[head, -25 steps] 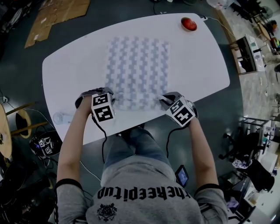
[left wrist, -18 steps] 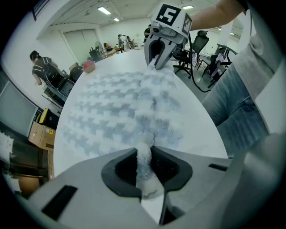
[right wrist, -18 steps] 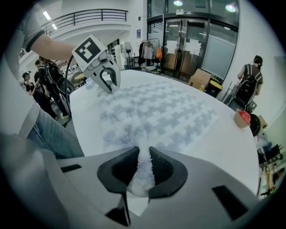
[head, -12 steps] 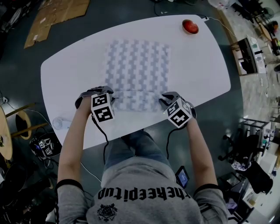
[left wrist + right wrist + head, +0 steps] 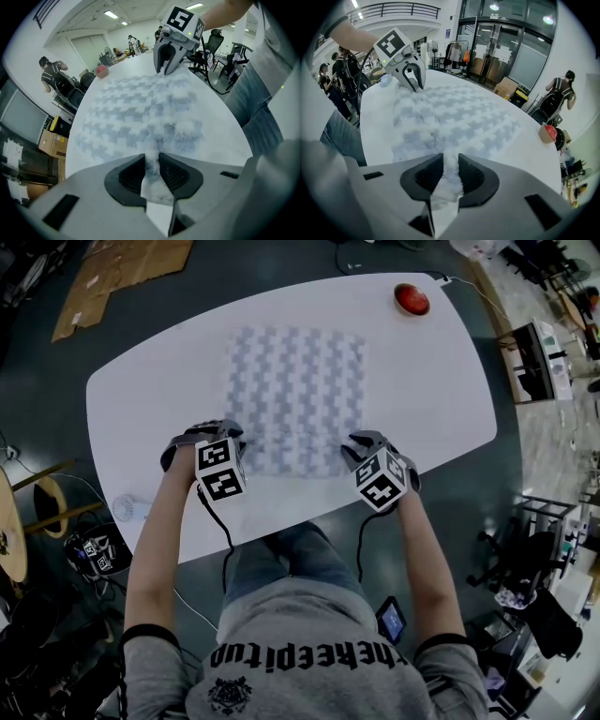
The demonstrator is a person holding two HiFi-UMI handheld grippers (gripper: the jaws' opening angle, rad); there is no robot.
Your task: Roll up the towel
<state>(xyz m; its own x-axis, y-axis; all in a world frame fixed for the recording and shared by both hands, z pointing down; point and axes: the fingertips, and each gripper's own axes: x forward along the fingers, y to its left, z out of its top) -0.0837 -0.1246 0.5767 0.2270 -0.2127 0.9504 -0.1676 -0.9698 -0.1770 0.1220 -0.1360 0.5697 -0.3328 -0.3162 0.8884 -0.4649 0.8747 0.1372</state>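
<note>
A white and grey checked towel (image 5: 295,371) lies flat on the white table (image 5: 141,399), and its near edge is folded over into a thick fluffy roll (image 5: 292,451). My left gripper (image 5: 236,439) stands at the roll's left end and my right gripper (image 5: 352,448) at its right end, both pointing steeply down. In the left gripper view, the left gripper (image 5: 151,164) has a ridge of towel (image 5: 152,161) loose between its parted pads. In the right gripper view, the right gripper (image 5: 450,166) has its jaws opening, with towel (image 5: 451,171) still between them.
A red dome-shaped object (image 5: 411,299) sits at the table's far right corner. The table's near edge runs just behind both grippers. People and office chairs stand in the room beyond the table.
Both grippers have moved away from the person over the towel, carrying its near edge farther up the cloth. Their jaws stand wider than before.
</note>
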